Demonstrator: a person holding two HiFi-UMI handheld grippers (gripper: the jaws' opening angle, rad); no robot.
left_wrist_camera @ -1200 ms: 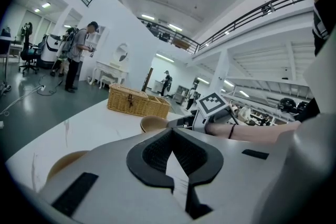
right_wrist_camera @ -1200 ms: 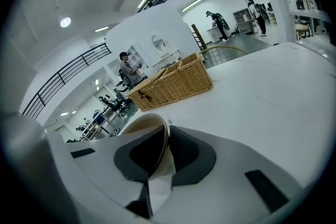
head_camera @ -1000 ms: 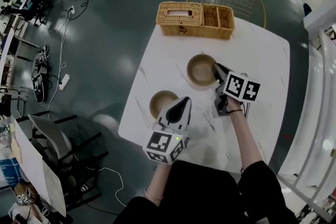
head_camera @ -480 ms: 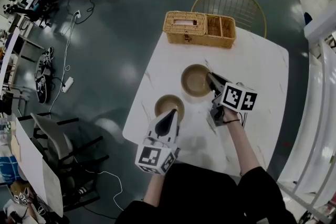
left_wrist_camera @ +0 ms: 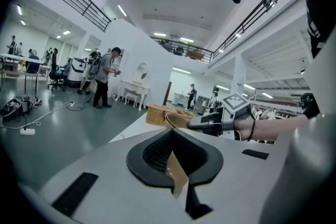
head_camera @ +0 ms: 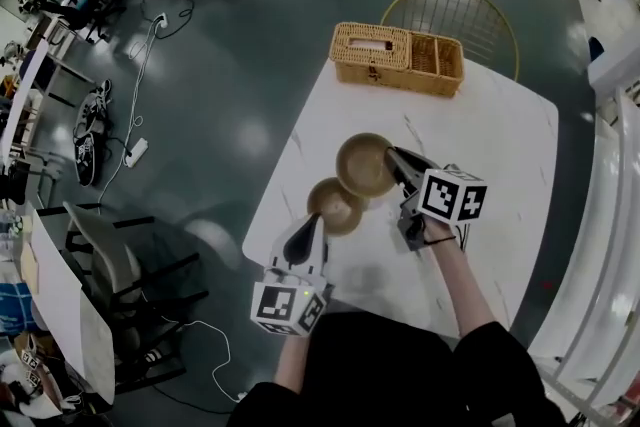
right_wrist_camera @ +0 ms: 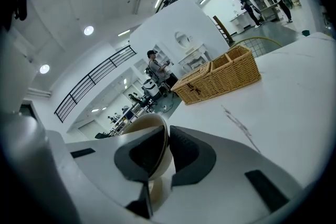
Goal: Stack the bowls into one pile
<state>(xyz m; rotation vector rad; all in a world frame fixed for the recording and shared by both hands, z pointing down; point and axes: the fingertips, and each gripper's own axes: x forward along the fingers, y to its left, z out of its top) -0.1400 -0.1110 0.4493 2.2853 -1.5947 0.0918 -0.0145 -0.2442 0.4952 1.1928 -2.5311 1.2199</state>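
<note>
**At the table's left edge: both bowls gripped, no pile yet**

Over the left side of the white table (head_camera: 480, 145), the two bowls sit close together, each one held in a gripper. The right gripper (head_camera: 392, 156) has its jaws drawn narrow on the rim of the far bowl (head_camera: 362, 163). Its own view shows the thin wall of that bowl pinched between the pads. The left gripper (head_camera: 315, 219) is clamped the same way on the near bowl (head_camera: 333, 205), with a sliver of brown rim showing between its jaws.

From the head view, the far bowl overlaps the upper edge of the near bowl. I cannot tell whether the two touch or whether one hangs above the other. Neither clearly rests flat on the tabletop. The far bowl looks tilted, with its inside turned toward the camera.

The gathering part of the task looks done, since both bowls are secured and brought side by side. The stacking itself is not done, because no bowl sits inside the other. What remains, as I read it, is to line up one bowl over the other, lower it in, let the pair rest on the table and release both grips. The wicker basket (head_camera: 398, 60) at the far end stands well apart and plays no part here.
</note>
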